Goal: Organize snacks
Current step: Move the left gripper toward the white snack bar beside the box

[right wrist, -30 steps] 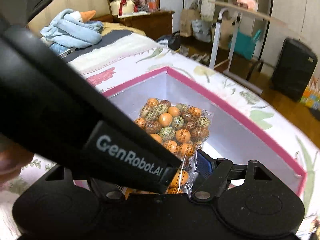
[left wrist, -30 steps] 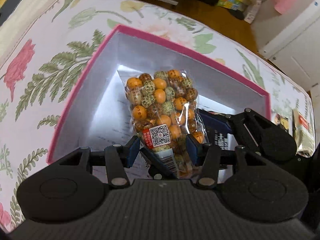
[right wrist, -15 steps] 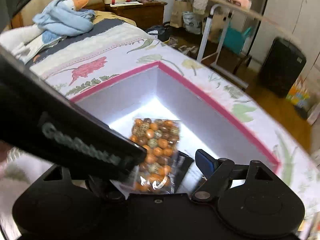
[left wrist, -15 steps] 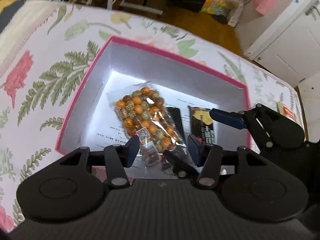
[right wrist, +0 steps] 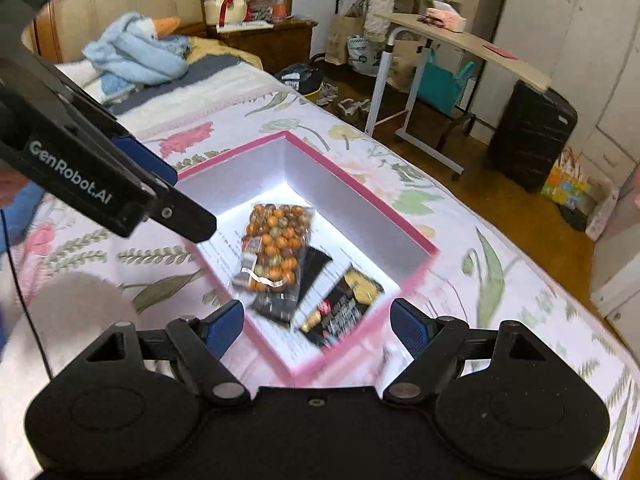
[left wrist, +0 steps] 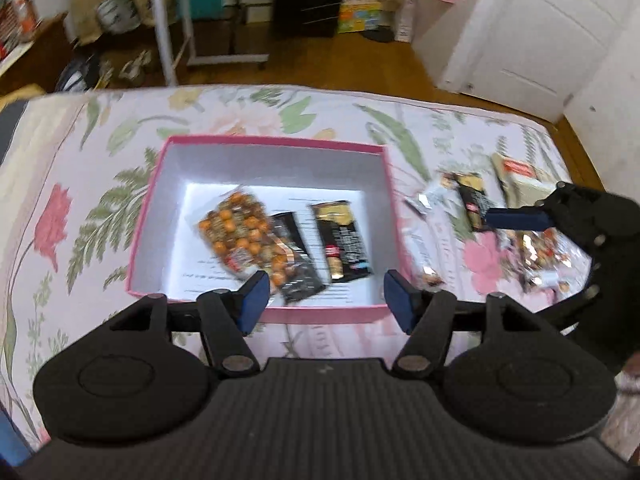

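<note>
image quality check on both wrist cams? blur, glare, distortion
Left wrist: motion blur smears the loose snacks and bedspread; fisheye bends the room. Right wrist: white floor of the pink box glares bright, black wrapper blurred, bag of orange balls fairly sharp; left claw body blocks the upper left.

"GenRobot.AI" stands in white letters on the left gripper [right wrist: 120, 184] (print on the snack packs is too blurred).

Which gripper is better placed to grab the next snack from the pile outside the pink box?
Right, probably. In the left wrist view the right gripper hangs over the loose snacks beside the pink box, jaws apart and empty. The left gripper, also empty, sits at the box's near edge.
</note>
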`<state>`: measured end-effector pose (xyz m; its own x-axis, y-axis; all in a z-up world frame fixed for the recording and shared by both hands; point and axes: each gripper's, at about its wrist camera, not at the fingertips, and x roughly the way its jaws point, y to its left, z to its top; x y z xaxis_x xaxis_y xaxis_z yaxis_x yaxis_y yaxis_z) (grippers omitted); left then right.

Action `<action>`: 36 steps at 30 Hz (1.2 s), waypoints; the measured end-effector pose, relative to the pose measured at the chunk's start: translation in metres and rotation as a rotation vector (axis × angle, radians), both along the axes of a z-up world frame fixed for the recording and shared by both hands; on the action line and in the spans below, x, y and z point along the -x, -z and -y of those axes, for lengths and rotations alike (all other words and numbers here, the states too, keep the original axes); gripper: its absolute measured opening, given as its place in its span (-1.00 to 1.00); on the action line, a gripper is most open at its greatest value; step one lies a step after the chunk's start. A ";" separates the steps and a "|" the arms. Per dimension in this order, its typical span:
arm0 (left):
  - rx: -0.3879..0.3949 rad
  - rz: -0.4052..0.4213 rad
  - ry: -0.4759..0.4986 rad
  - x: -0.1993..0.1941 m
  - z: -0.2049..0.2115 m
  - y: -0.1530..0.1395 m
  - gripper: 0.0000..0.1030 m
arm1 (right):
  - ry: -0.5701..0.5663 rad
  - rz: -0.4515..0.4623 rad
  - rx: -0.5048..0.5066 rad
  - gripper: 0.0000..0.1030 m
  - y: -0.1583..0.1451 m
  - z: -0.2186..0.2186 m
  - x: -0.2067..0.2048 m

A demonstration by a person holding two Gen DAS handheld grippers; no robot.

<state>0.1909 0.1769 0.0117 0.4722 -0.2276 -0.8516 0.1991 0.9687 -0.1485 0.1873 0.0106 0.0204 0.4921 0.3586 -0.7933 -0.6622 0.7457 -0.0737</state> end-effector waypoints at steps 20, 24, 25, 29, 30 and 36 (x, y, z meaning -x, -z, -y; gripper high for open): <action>-0.098 0.073 0.272 0.017 0.179 0.061 0.41 | 0.334 -0.081 -0.108 0.64 0.056 0.235 0.029; -0.114 0.008 0.234 0.003 0.201 0.094 0.41 | 0.323 -0.082 -0.085 0.57 0.088 0.257 0.029; -0.124 -0.005 0.202 -0.002 0.203 0.103 0.41 | 0.281 -0.063 -0.039 0.50 0.100 0.256 0.030; -0.122 -0.071 0.103 -0.022 0.208 0.142 0.40 | 0.186 -0.045 0.105 0.20 0.131 0.256 0.033; -0.110 -0.084 0.077 -0.026 0.207 0.151 0.40 | 0.154 -0.046 0.132 0.19 0.136 0.254 0.035; -0.093 -0.196 -0.022 -0.049 0.197 0.202 0.31 | 0.084 0.020 0.376 0.24 0.173 0.243 0.037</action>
<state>0.2400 -0.0200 -0.1902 0.2992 -0.1350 -0.9446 0.1538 0.9838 -0.0919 0.1503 -0.2320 -0.1522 0.5238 0.0025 -0.8518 -0.5960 0.7156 -0.3644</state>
